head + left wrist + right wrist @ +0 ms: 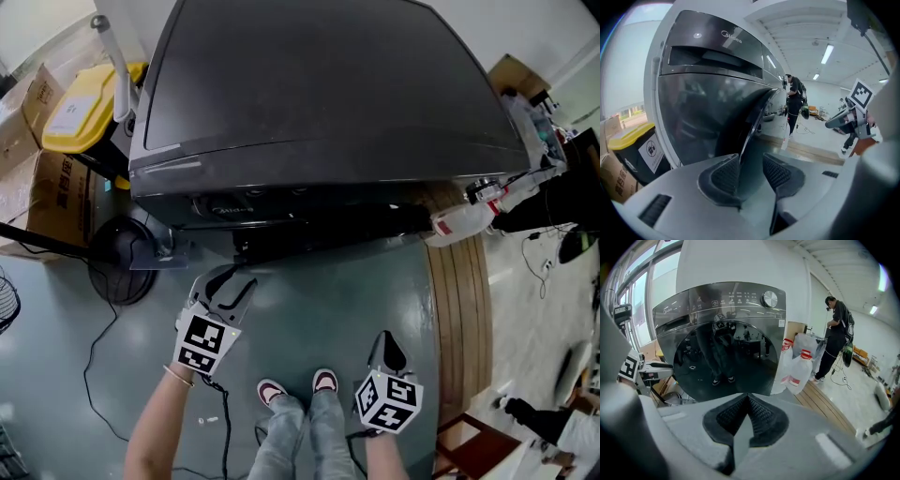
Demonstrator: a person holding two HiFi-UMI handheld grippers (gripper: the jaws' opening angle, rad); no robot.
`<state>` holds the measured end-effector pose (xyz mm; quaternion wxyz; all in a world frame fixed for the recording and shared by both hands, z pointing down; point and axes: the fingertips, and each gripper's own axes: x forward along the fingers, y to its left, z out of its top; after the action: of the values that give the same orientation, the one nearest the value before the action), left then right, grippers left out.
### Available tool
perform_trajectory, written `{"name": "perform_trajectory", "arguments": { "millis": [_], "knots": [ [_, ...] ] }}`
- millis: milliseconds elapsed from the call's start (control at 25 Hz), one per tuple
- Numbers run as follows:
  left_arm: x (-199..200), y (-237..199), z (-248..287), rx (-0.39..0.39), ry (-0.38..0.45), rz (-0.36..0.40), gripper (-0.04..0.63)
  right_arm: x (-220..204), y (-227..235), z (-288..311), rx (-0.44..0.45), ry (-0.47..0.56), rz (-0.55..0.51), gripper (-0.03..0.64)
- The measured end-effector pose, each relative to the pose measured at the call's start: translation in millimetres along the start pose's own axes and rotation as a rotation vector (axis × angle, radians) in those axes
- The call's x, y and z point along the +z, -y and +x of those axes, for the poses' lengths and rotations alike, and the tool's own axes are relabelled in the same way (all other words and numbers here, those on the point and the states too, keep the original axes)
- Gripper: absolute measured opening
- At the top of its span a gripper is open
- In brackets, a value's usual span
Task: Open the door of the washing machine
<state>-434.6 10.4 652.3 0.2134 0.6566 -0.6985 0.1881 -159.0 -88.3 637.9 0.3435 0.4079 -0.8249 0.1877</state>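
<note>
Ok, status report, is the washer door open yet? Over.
Left gripper open, by the door. Right gripper shut, empty. Door looks slightly ajar. White jugs stand to its right.

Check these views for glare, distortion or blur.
Head view: evenly lit, sharp; the dark grey washing machine bulges from wide-angle bending, soft sheen on its top. Left gripper view: fisheye with black corners, white ceiling strip light blown out. Right gripper view: the machine's glossy round door mirrors the room.

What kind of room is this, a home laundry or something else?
Probably a workshop or test lab, not a home: the washing machine stands on an open floor, cardboard boxes beside it, strip lights overhead.
</note>
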Motion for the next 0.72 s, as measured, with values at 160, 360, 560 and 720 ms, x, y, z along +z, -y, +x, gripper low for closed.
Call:
{"name": "perform_trajectory", "arguments": {
  "millis": [160,360,560,720],
  "knots": [
    [0.1,-4.6,7.2,-0.033,-0.003,0.042,0.161,-6.2,5.4,-0.1,-0.014,-0.007,0.015,0.005],
    [0.0,-2.6,15.9,-0.082,-0.007,0.094,0.161,-13.9,11.7,0.0,-0.026,-0.017,0.021,0.005],
    [-1.1,-2.6,25.3,-0.091,-0.011,0.106,0.158,-19.9,14.8,-1.6,-0.03,-0.028,0.026,0.005],
    [-1.5,-4.6,25.4,-0.076,-0.004,0.093,0.131,-22.0,19.1,-4.3,-0.034,-0.035,0.026,0.005]
  ]
}}
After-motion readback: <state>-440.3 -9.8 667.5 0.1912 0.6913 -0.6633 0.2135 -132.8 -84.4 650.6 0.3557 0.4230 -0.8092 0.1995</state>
